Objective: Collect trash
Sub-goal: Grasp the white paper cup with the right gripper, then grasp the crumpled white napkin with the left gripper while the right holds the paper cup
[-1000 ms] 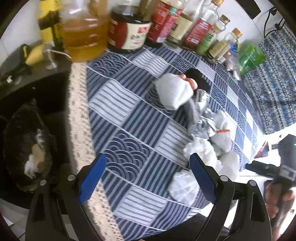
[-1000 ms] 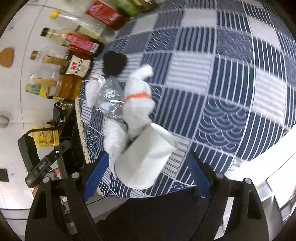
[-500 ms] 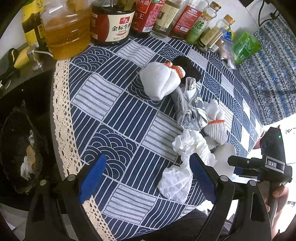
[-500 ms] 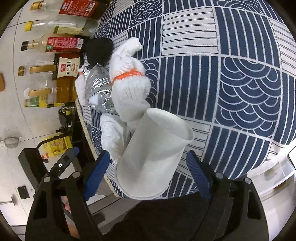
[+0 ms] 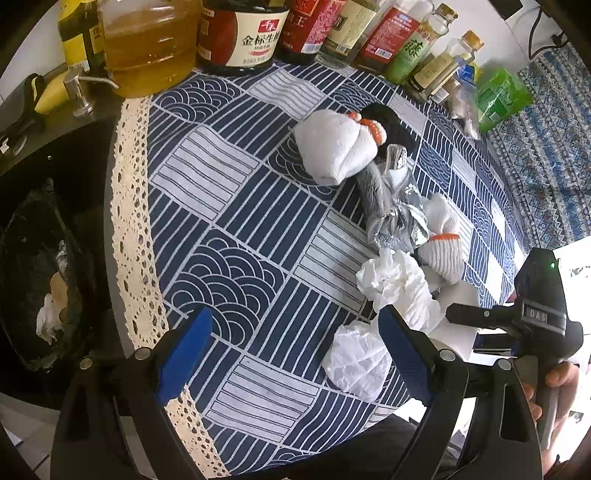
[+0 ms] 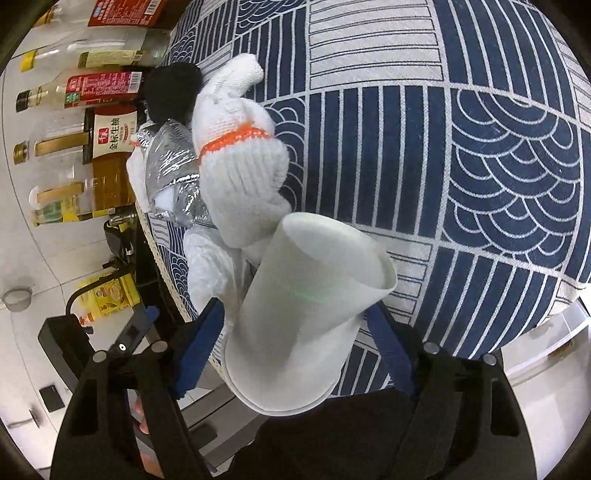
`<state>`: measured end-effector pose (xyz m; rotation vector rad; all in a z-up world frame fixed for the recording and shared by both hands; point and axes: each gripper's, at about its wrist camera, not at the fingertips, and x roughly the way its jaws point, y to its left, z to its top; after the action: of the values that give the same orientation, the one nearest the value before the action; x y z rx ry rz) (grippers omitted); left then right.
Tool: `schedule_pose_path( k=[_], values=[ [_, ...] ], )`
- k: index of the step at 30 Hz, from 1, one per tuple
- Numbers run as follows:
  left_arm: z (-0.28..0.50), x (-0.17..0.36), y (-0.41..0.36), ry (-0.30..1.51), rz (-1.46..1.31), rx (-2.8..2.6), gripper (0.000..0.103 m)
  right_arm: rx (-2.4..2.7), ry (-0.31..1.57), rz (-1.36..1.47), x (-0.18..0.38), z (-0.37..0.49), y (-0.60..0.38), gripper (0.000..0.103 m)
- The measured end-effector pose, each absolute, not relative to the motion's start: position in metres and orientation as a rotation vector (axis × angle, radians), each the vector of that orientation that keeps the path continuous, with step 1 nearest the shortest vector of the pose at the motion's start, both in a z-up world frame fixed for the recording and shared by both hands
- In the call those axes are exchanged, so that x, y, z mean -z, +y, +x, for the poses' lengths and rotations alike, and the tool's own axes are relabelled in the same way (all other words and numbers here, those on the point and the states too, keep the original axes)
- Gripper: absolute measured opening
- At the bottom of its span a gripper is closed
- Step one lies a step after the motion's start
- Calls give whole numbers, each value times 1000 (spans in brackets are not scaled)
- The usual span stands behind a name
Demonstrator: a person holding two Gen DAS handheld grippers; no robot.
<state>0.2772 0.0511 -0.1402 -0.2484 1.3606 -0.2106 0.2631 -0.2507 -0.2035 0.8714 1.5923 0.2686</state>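
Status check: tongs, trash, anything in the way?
Left tongs open, empty, above the cloth. Right tongs astride the paper cup, jaws near its sides, contact unclear. Tissues, foil unpicked; glove against the cup.

A home kitchen. Along the far edge of a table under a blue patterned tablecloth (image 5: pixel 229 236) with a lace border stand a jug of cooking oil (image 5: pixel 147 40), a soy sauce bottle (image 5: pixel 240 33) and other condiment bottles (image 5: pixel 406 48). Off the table's left edge a faucet (image 5: pixel 79 92) stands on a dark counter, and a bin (image 5: pixel 40 280) with a black liner sits below.
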Motion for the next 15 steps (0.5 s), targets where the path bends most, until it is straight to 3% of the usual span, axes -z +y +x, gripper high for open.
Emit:
schedule_pose_path(
  k=[3, 5, 15],
  values=[
    [276, 142, 48, 1368, -242, 219, 89, -247, 1605, 875, 204, 265, -250, 79],
    [275, 142, 45, 1371, -237, 225, 89, -227, 1615, 865, 204, 266, -250, 70],
    [275, 143, 40, 1374, -234, 223, 89, -247, 1602, 873, 203, 263, -254, 66]
  ],
)
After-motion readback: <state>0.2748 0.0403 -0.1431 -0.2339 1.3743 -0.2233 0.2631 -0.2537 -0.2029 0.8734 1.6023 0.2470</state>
